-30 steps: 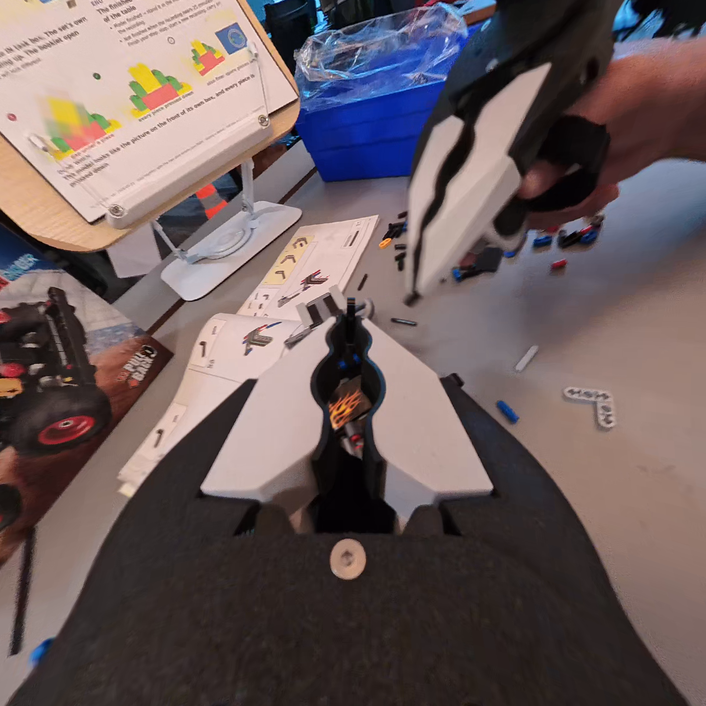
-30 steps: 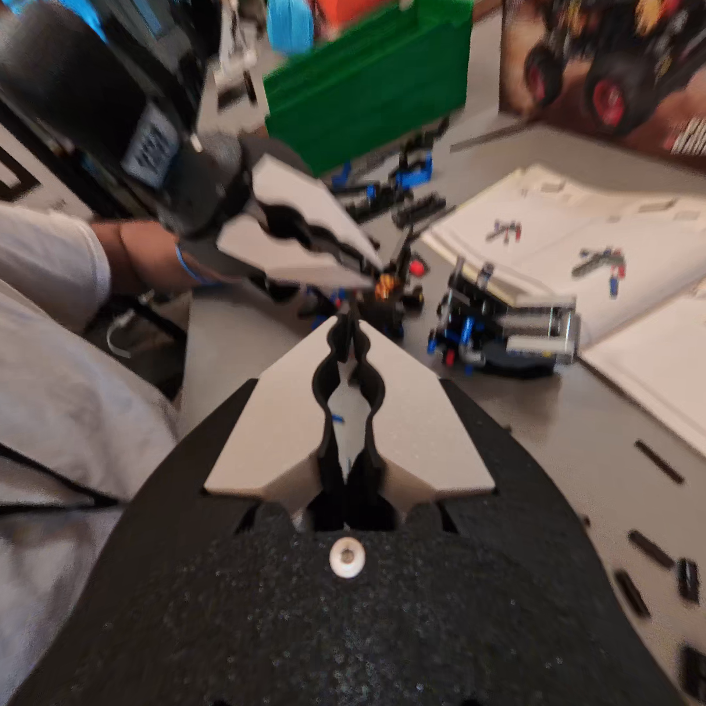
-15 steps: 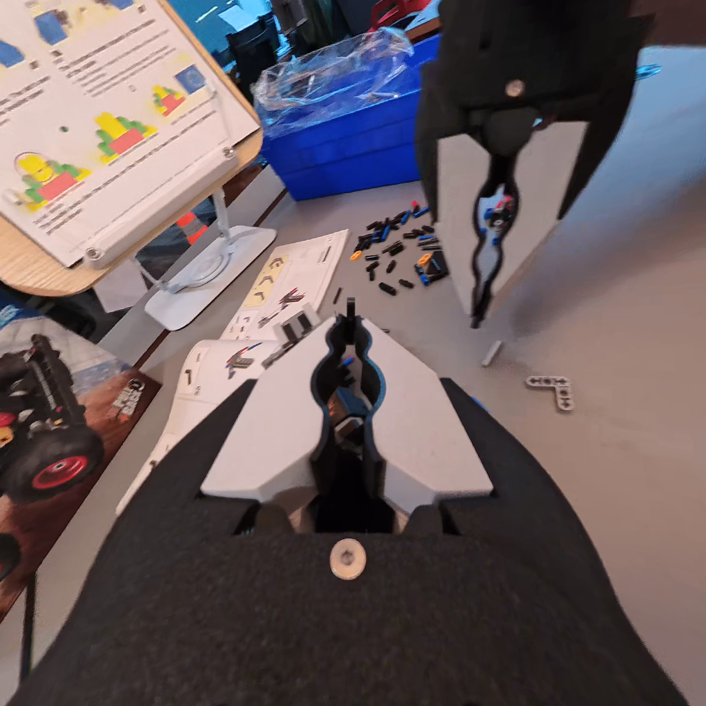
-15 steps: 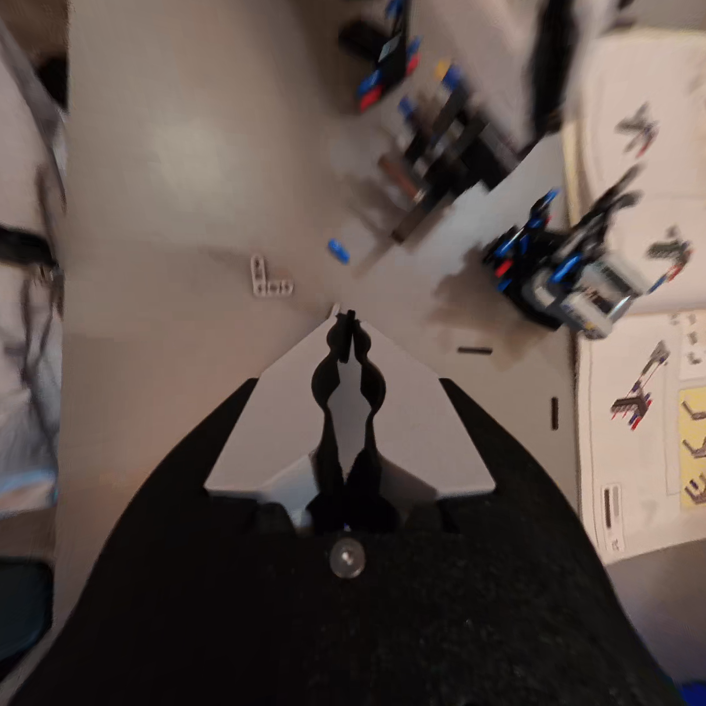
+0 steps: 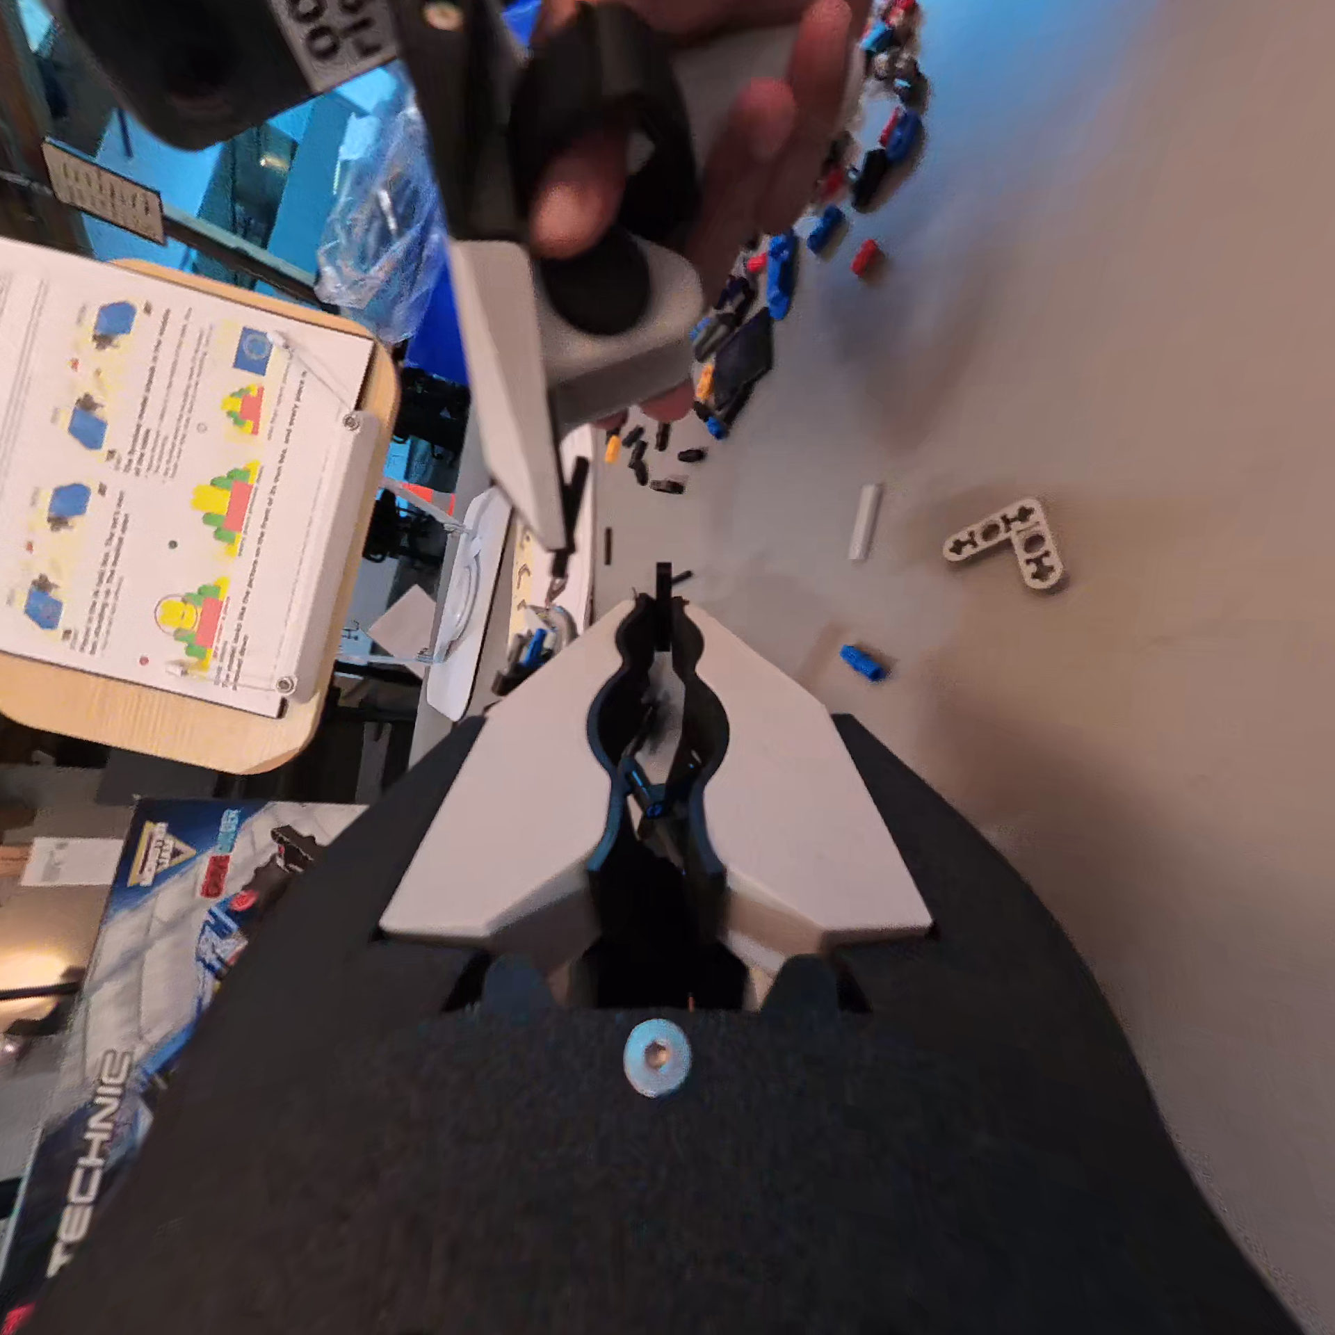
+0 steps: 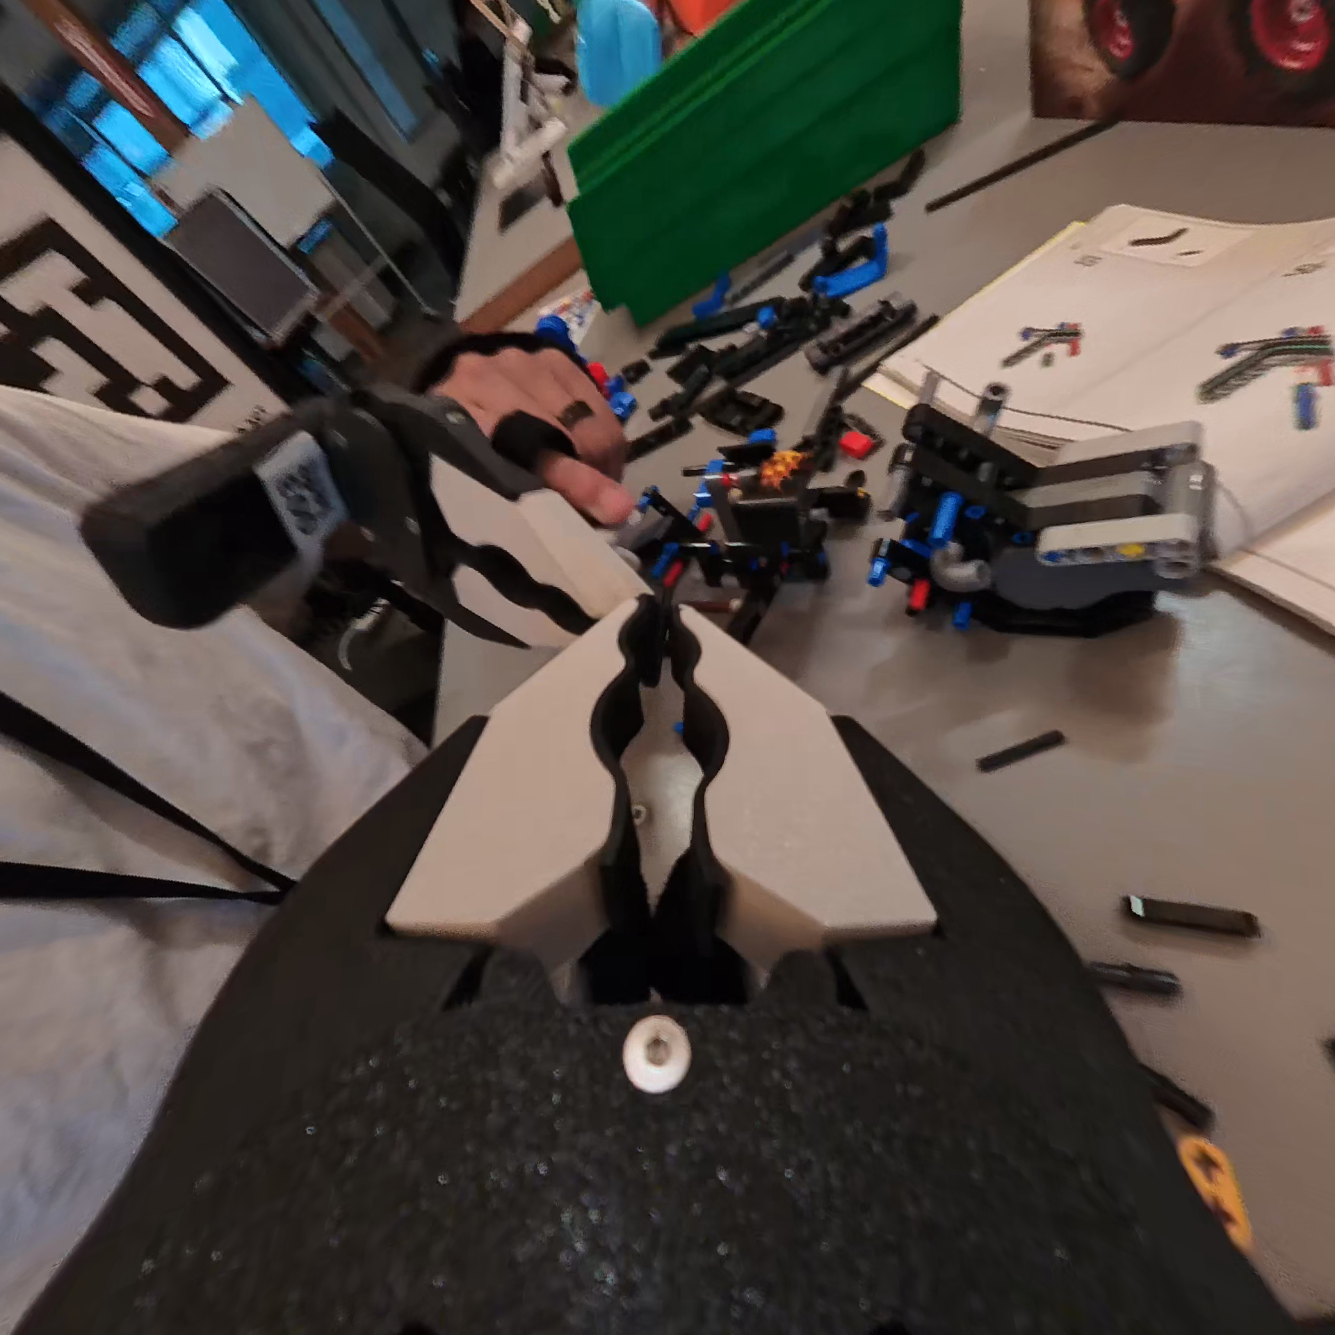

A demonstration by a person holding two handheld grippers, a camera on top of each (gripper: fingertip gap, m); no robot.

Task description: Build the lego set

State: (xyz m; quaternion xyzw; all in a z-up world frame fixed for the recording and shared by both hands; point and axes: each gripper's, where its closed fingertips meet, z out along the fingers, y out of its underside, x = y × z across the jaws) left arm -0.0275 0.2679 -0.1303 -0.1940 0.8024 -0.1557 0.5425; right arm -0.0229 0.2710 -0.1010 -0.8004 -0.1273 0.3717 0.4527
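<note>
My left gripper (image 5: 661,614) is shut on a black lego assembly; a black part (image 5: 663,586) sticks out past its tips. In the right wrist view that assembly (image 6: 769,506) has a flame sticker and blue pins, and the left gripper (image 6: 639,578) holds it just above the table. My right gripper (image 6: 659,614) is shut on a thin black pin (image 6: 654,650), with its tips right beside the left gripper's tips and the assembly. In the left wrist view the right gripper (image 5: 560,552) comes in from above, a hand on it.
A grey and blue sub-assembly (image 6: 1047,534) stands by the open instruction booklet (image 6: 1156,310). Behind are a green bin (image 6: 758,144) and loose black beams (image 6: 758,347). On the table are a grey L-beam (image 5: 1008,542), white tube (image 5: 865,520) and blue pin (image 5: 863,663). A sheet stand (image 5: 195,491) is at the left. My left and right fingertips are right by each other.
The right gripper, which pointed down at the table half a second ago, has swung back up level to the left gripper's tips. The left gripper has rolled sideways with the assembly.
</note>
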